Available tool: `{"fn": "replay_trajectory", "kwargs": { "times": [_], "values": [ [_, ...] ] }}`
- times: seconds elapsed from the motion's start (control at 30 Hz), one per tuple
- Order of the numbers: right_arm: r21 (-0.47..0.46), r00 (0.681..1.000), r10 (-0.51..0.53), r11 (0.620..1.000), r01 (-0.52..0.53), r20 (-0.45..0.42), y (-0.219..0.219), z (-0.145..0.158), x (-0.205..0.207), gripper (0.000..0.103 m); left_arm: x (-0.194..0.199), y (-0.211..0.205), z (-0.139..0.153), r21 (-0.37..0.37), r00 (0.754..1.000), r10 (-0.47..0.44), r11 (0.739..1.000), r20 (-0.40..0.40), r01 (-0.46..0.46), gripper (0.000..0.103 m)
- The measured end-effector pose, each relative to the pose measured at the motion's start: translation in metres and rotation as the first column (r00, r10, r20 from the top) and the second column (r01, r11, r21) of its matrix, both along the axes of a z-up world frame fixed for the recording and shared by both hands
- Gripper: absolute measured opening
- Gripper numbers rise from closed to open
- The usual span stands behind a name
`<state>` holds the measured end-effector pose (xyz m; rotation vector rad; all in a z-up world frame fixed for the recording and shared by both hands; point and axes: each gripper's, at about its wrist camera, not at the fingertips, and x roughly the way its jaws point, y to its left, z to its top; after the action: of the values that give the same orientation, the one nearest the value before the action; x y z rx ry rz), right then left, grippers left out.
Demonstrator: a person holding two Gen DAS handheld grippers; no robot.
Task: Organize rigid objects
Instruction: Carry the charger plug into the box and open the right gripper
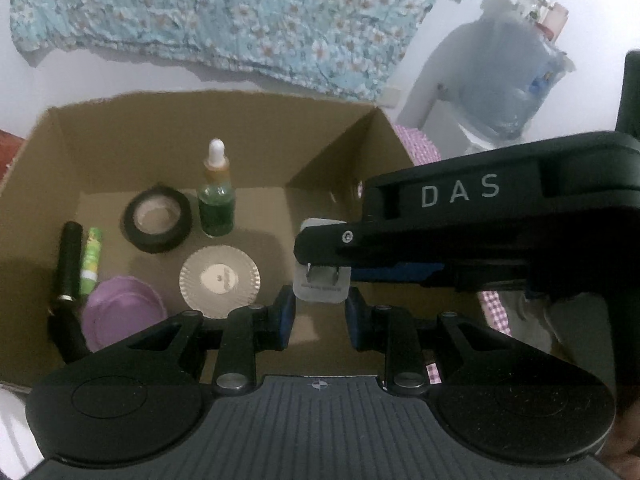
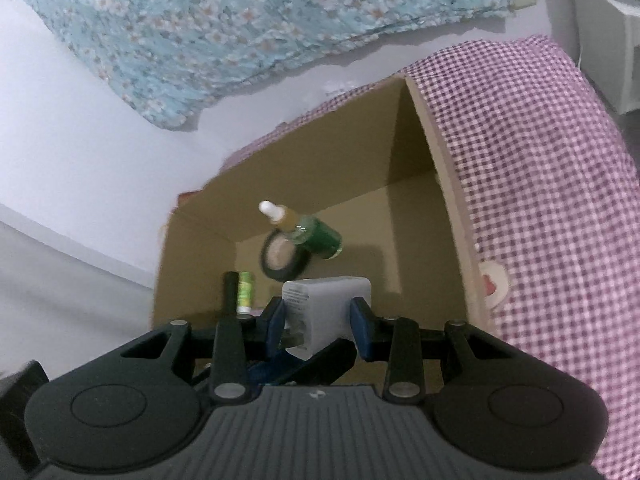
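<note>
Clamping the white charger plug, the right tongs hover above the cardboard box.

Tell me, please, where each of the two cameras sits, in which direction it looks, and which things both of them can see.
Left wrist: sits on the left gripper, looks down into the cardboard box; its own empty fingers show, with the right gripper crossing from the right.
Right wrist: sits on the right gripper, looks down into the box past the white charger between its pads.
Shared: the box, charger, green dropper bottle, black tape roll and floral cloth.
</note>
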<state>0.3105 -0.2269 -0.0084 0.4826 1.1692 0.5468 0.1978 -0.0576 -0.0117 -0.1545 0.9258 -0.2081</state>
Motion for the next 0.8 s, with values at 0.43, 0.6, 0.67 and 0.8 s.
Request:
{"fn": "replay_trajectory", "kwargs": {
  "times": [0.43,0.6,0.67,0.8],
  "values": [
    [-0.004,0.999,0.008,1.0,-0.008,0.034,-0.005,0.011,-0.002,0.039,-0.012,0.003,0.002,-0.015,1.0,-0.006,1.0,-0.005,0.005,0.033],
    [0.046,0.998,-0.013,0.999,0.01,0.061,-0.015,0.029,-0.016,0.039,-0.035,0.009,0.02,-0.01,0.999,-0.005,1.0,0.049,0.005,0.036],
    [0.071,0.997,-0.025,0.997,0.019,0.072,-0.02,0.038,-0.025,0.039,-0.049,0.012,0.03,-0.009,0.997,-0.009,1.0,0.078,0.01,0.038],
    [0.114,0.995,-0.04,0.993,0.03,0.088,-0.031,0.053,-0.047,0.039,-0.079,0.021,0.048,0.002,0.991,-0.026,1.0,0.131,0.026,0.043]
  ]
}}
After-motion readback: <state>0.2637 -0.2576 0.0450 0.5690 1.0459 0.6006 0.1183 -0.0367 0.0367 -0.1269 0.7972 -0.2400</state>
